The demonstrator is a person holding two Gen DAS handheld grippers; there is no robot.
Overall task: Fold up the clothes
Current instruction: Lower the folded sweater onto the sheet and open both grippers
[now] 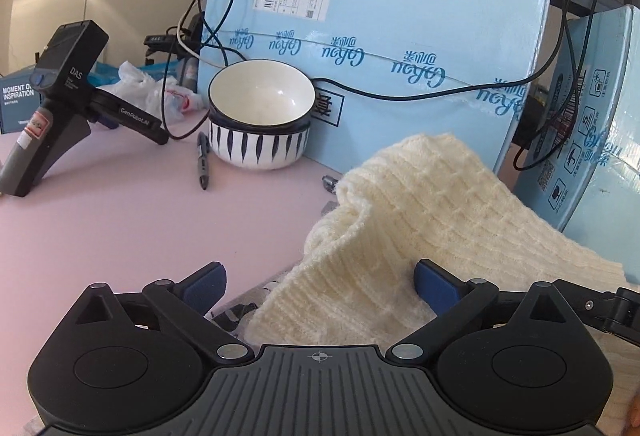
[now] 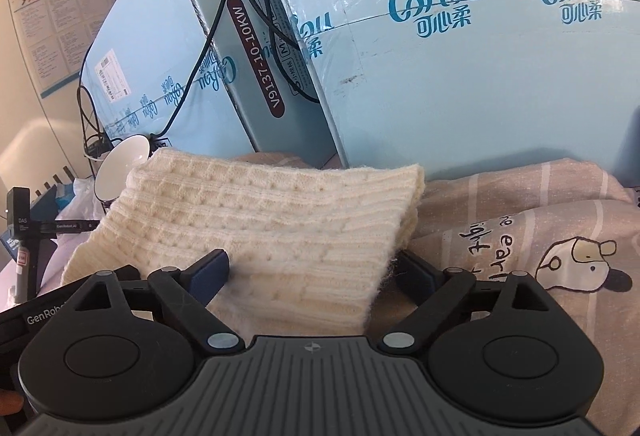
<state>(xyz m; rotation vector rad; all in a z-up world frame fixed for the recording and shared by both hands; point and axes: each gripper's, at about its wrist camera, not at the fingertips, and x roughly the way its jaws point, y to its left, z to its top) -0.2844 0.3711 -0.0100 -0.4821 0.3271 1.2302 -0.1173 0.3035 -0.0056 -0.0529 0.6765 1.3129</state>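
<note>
**Cream knit between two spread hand-held grippers on a pink desk**

The desk has a pale pink top, crowded along its far edge. Light blue cardboard boxes stand there, printed "CoRou" in darker blue with Chinese characters beneath; one carries a white shipping label with barcodes, and a narrow side panel in the right wrist view reads "V9137-10-10KW". Black cables trail across the boxes. A beige wall with a printed notice board closes the room behind.

At the far left of the desk lies a spare black gripper marked "DAS" and "GenRobot.AI", beside a small box reading "MOMENT OF INSPIRATION". Near the boxes stand stacked white bowls with black stripes, a pen just beside them.

The cream knitted garment is folded on the desk's right part, against the boxes and partly over a striped beige cloth printed with a cartoon dog.

The left hand-held gripper has its jaws apart, the knit lying between them. The right hand-held gripper is likewise spread, straddling the knit's near corner.
</note>
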